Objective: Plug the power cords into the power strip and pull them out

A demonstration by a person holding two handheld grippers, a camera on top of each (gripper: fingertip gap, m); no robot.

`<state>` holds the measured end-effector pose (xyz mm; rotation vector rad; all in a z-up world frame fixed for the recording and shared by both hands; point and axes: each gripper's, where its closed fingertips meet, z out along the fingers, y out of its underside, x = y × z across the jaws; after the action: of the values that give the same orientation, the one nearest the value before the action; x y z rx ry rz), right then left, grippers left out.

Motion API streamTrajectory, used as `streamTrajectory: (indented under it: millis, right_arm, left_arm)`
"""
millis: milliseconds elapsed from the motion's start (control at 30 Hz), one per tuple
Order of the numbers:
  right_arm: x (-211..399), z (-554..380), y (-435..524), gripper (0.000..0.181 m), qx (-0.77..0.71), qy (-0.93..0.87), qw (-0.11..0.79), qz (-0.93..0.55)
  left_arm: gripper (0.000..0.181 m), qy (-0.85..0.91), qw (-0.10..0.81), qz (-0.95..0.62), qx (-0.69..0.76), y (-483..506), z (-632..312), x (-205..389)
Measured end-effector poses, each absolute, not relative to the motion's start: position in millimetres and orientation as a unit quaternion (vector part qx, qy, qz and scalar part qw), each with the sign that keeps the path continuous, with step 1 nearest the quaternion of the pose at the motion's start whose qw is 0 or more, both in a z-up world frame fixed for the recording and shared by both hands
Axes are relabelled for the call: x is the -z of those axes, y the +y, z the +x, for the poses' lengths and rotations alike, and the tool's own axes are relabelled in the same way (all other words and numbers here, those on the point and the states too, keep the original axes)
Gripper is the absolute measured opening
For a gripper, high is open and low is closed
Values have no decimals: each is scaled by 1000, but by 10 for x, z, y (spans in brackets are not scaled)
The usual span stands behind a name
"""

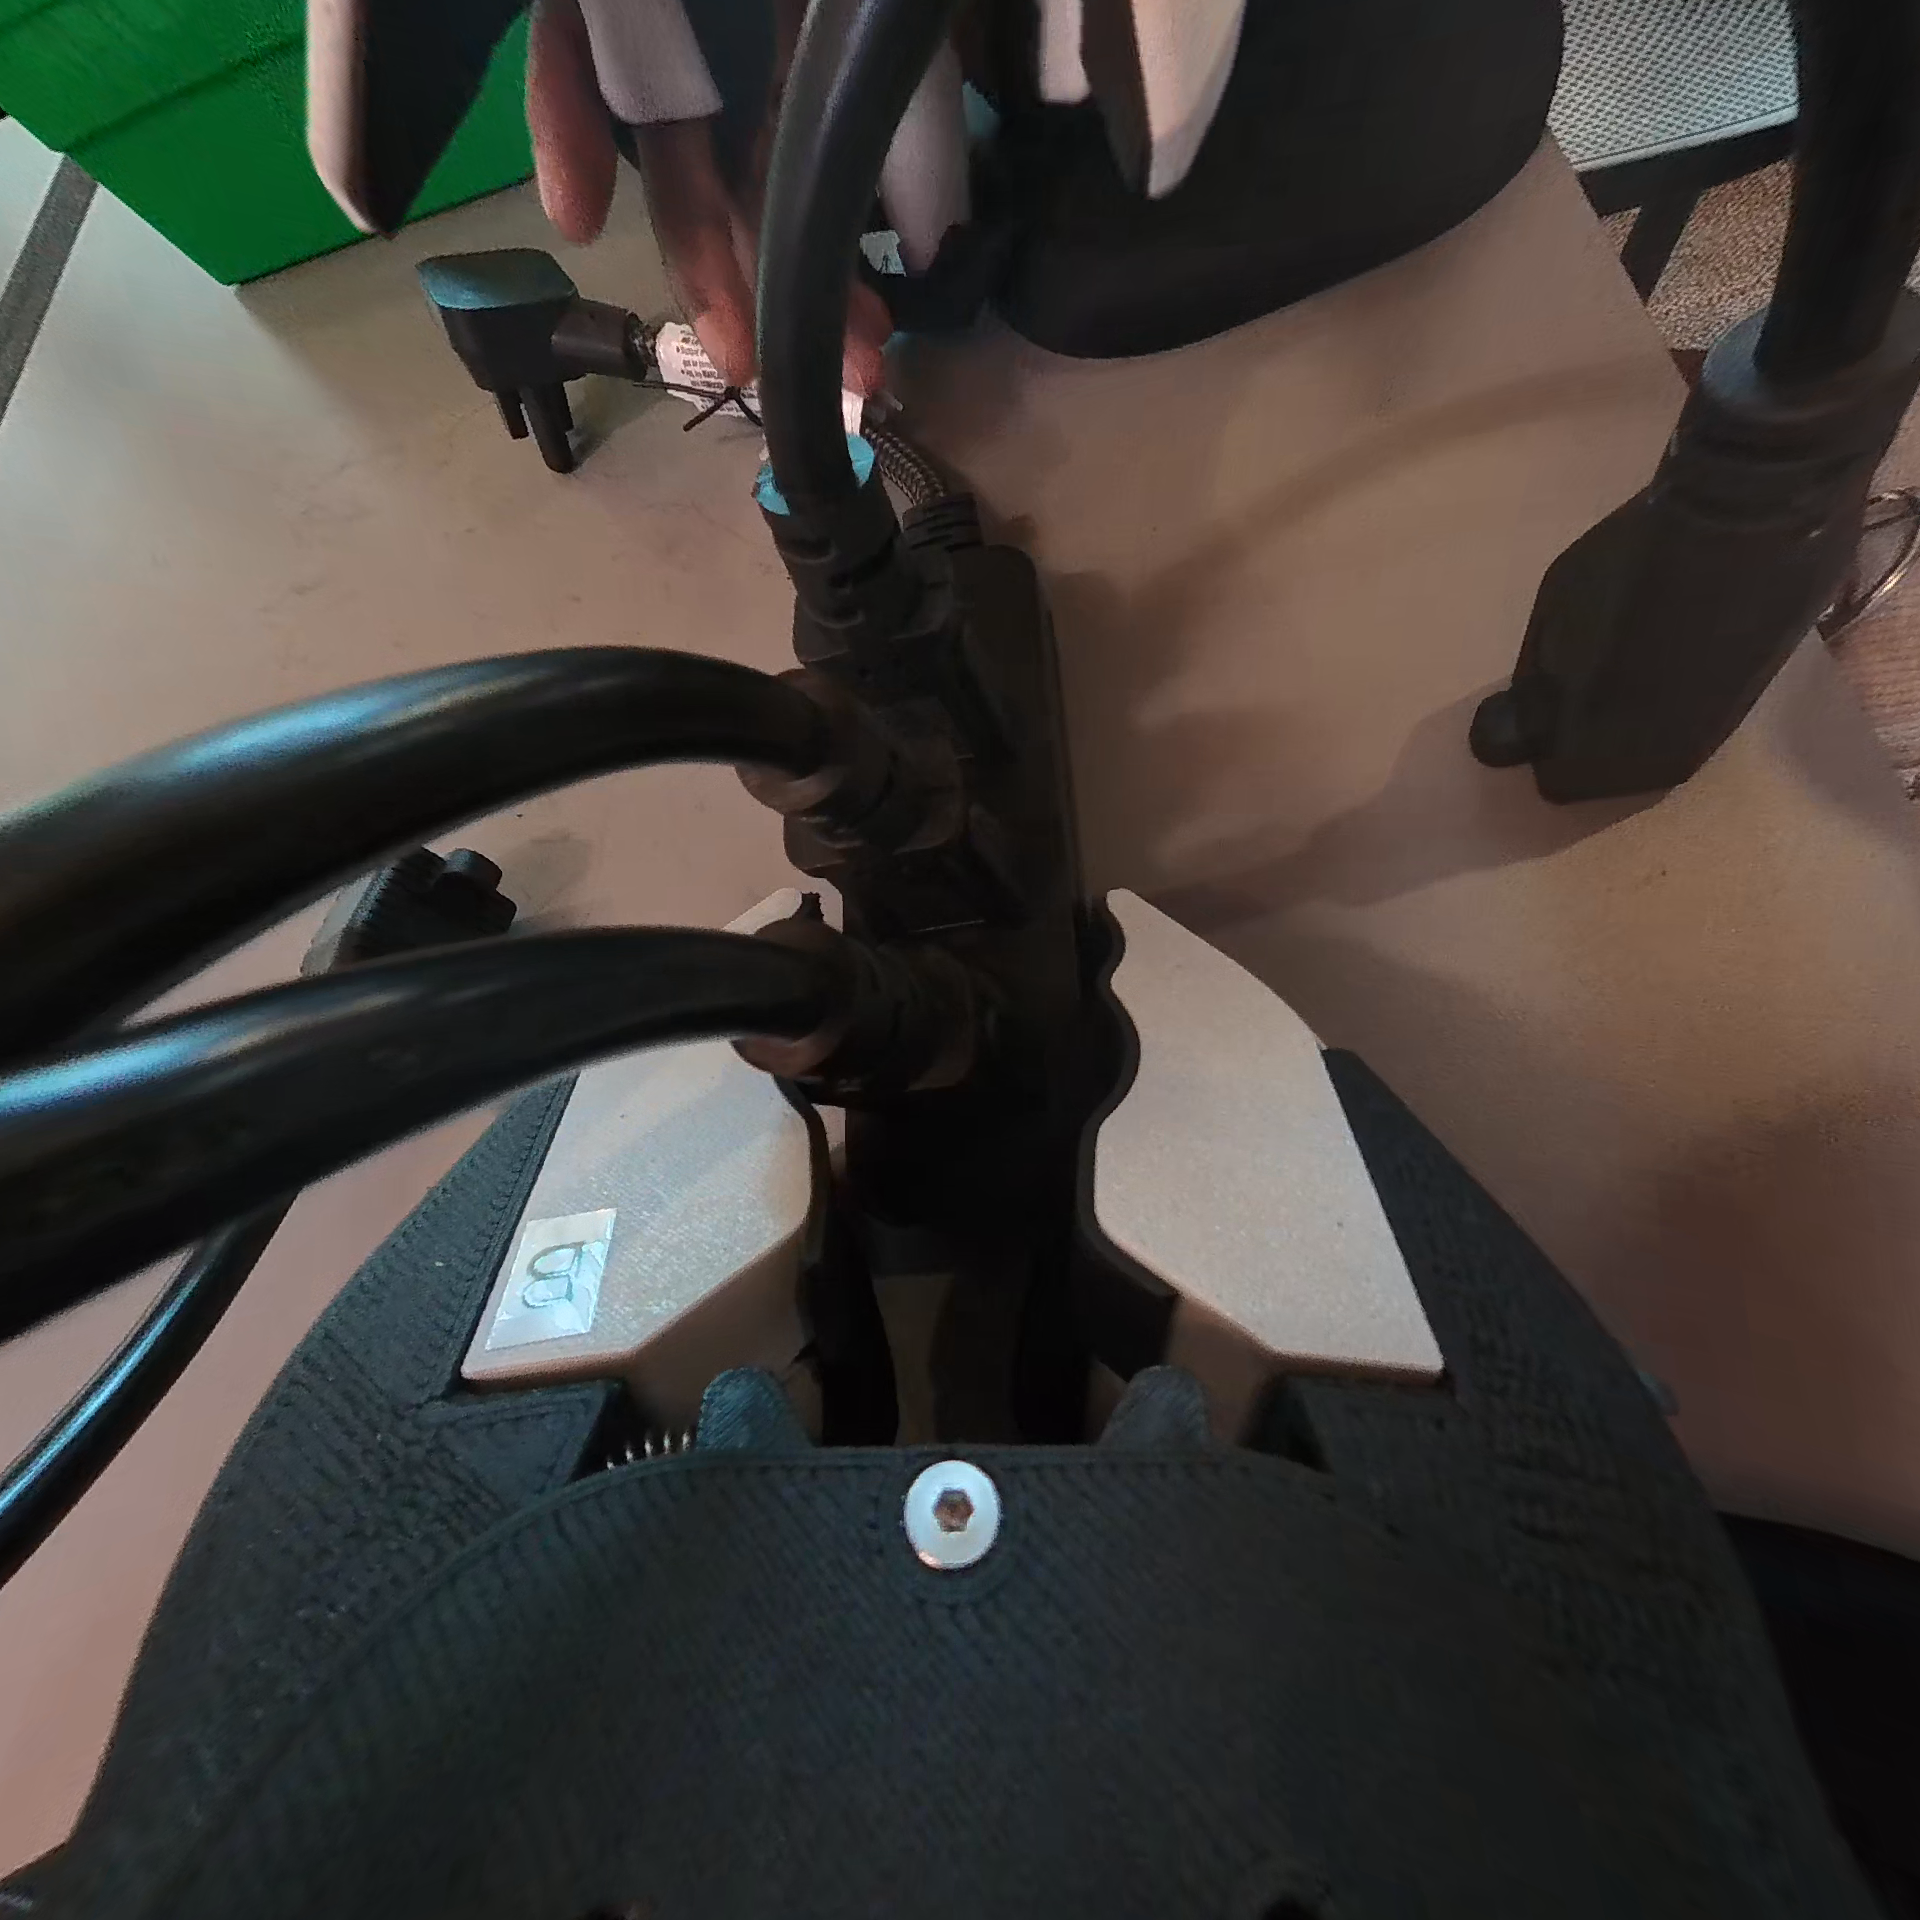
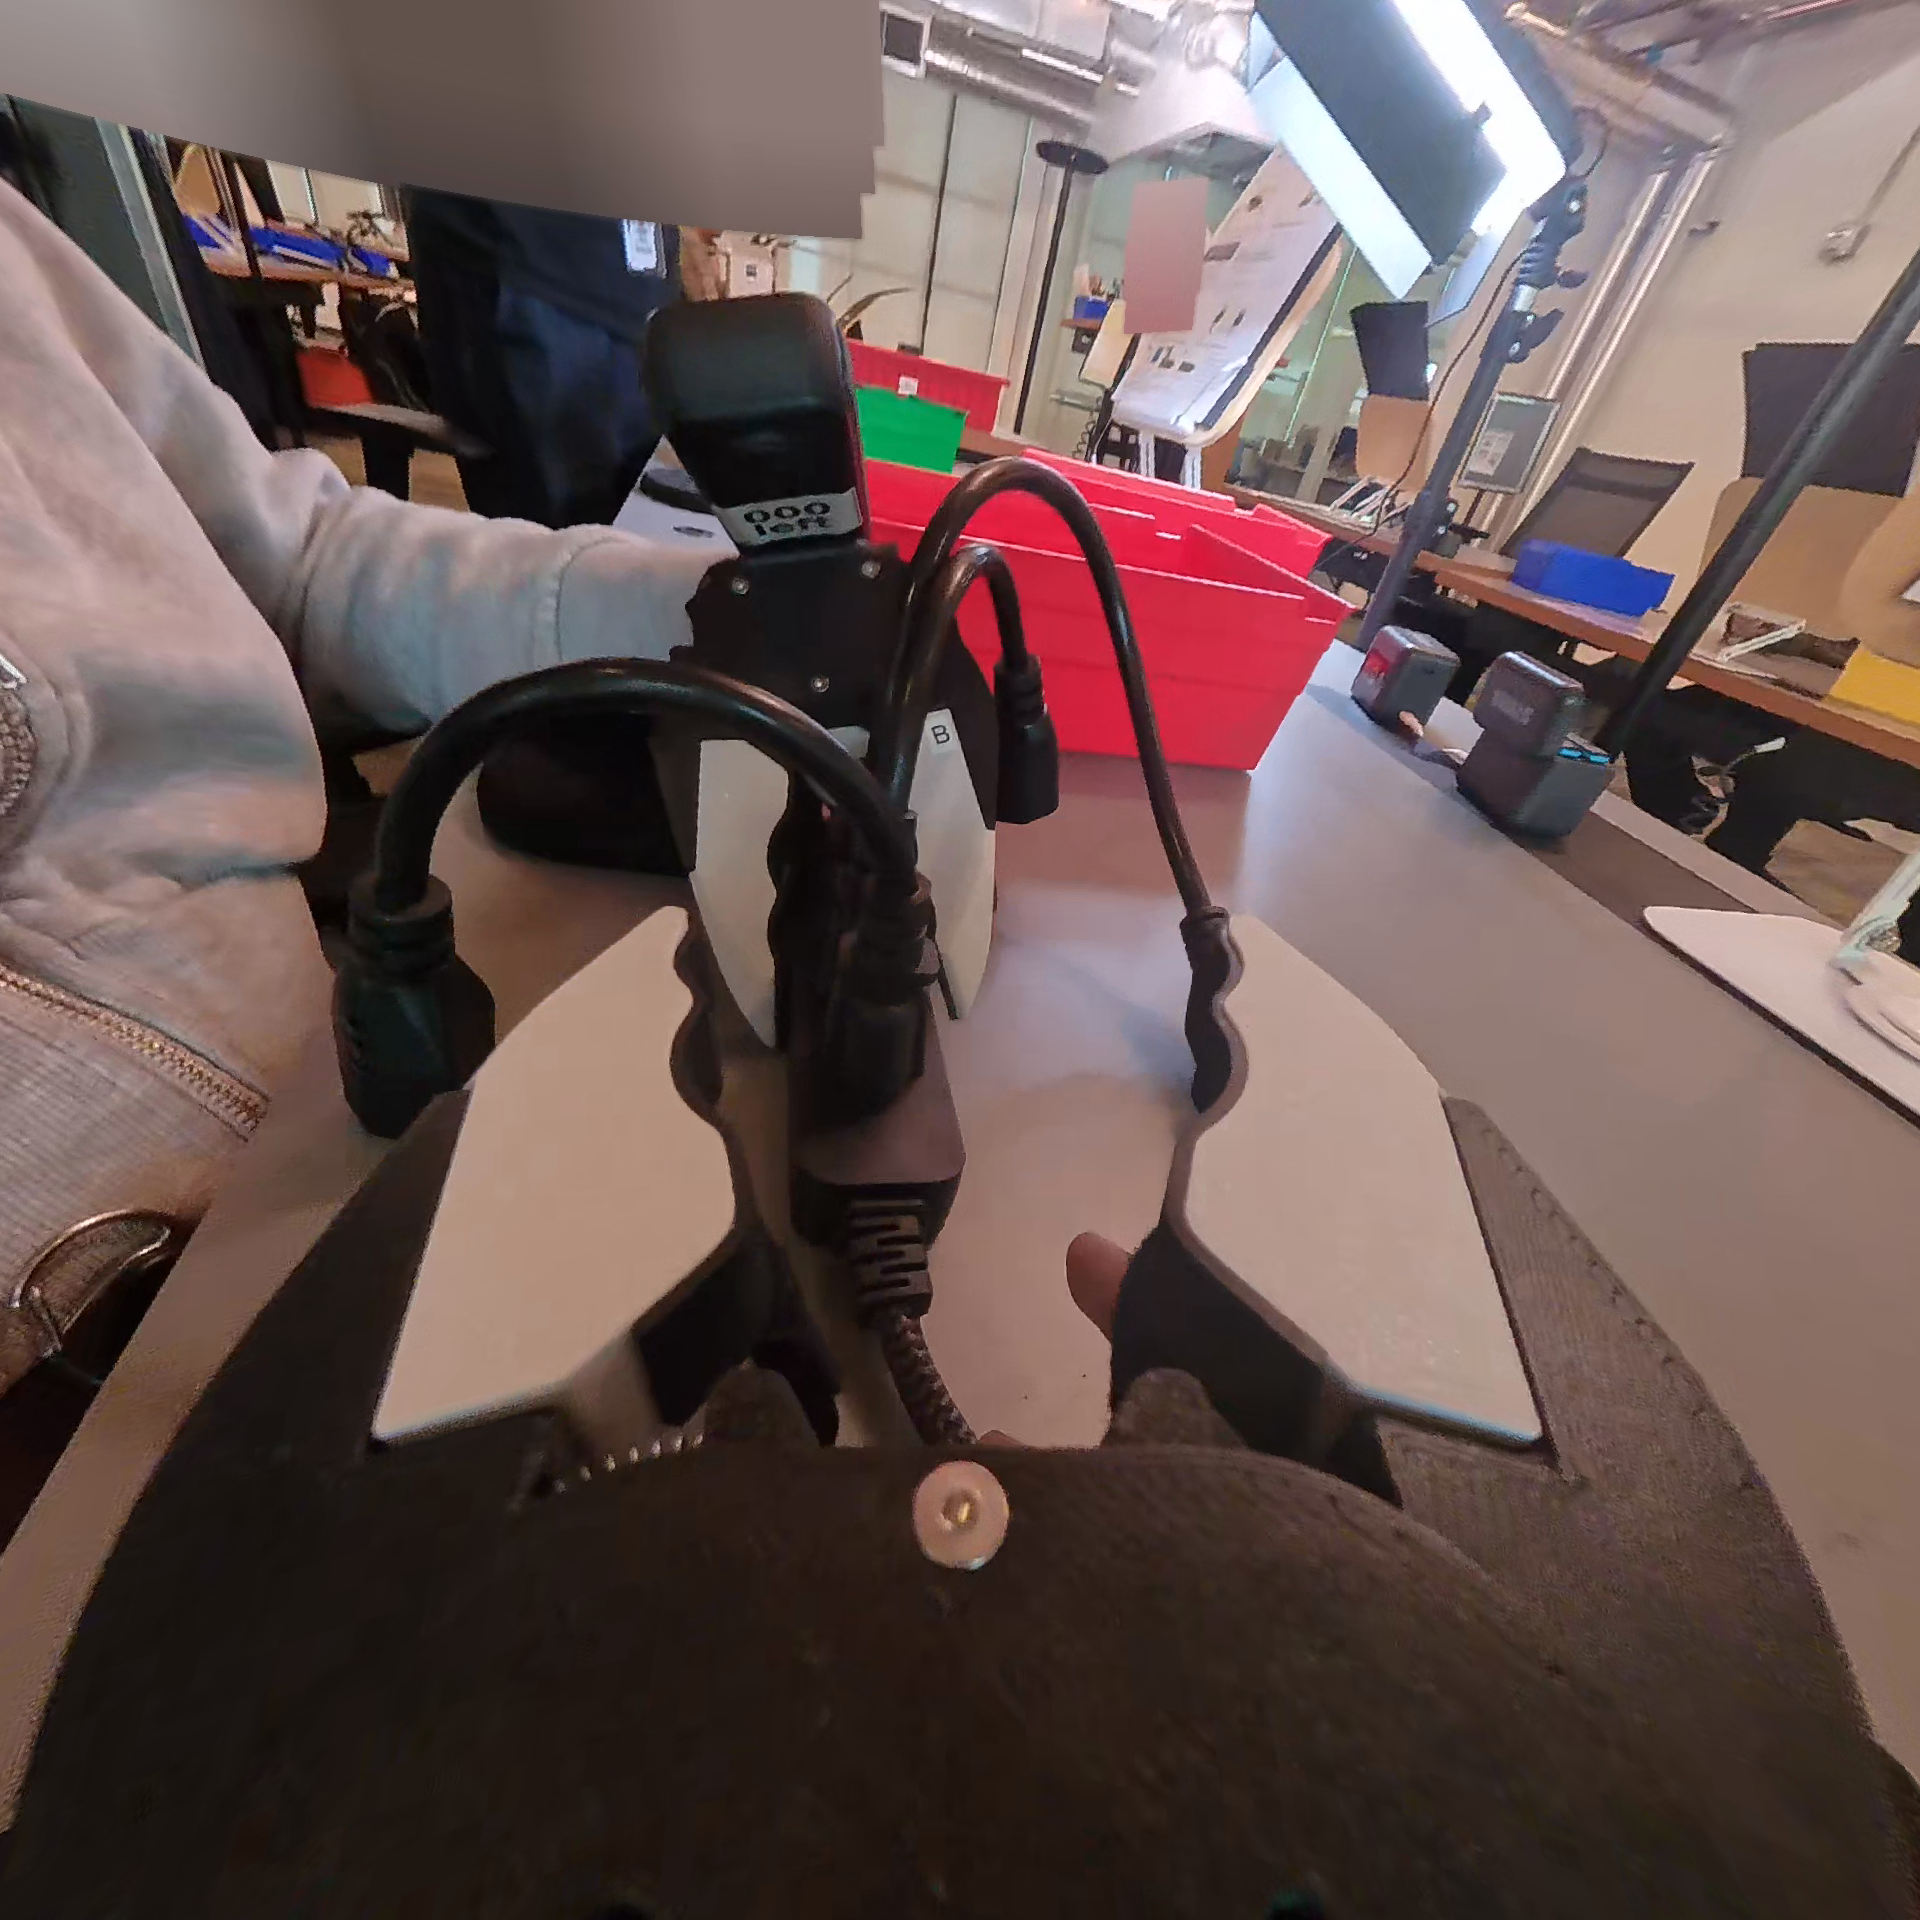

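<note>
While the left gripper (image 1: pixel 961 1049) clamps the slim black power strip (image 1: pixel 997 748) dead center, three glossy rubbery cords (image 1: pixel 416 748) curl off toward 9 o'clock; right gripper (image 2: pixel 951 1039) spread wide, holding nothing.

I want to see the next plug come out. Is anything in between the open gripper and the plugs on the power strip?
Nothing visible blocks it. The right gripper is open, with the power strip lying straight ahead between its fingers. The nearest plug shows in full. Behind it, the left gripper grips the strip's far end.
</note>
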<state>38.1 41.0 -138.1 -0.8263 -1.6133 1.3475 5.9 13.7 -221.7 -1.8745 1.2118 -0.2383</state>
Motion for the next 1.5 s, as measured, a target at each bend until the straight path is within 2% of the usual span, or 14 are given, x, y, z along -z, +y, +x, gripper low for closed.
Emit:
streamTrajectory:
  millis: [300,567,967,1100,1200,1367,1433,1500]
  right_arm:
    - [1457,353,372,89,-516,-666,428,-326]
    - [1604,305,311,79,-469,-706,425,-317]
    - [1697,295,254,78,-436,-732,428,-300]
    - [1651,291,292,92,-441,-719,441,-307]
    - [1595,301,308,112,-454,-706,447,-309]
    - [1306,356,368,135,-520,-641,463,-322]
    - [1136,392,418,145,-559,-598,469,-331]
    - [983,430,503,145,-588,-556,480,-338]
  left_arm:
    - [49,487,434,-752,95,140,56,2215]
    - [49,487,435,-752,94,143,51,2213]
    - [53,498,440,-741,93,126,43,2198]
    - [65,503,423,-743,127,52,69,2204]
    - [81,503,408,-743,167,-34,100,2187]
    - [113,499,405,-735,216,-128,88,2115]
    - [118,496,412,-728,231,-150,82,2067]
    - [118,491,424,-722,242,-155,77,2012]
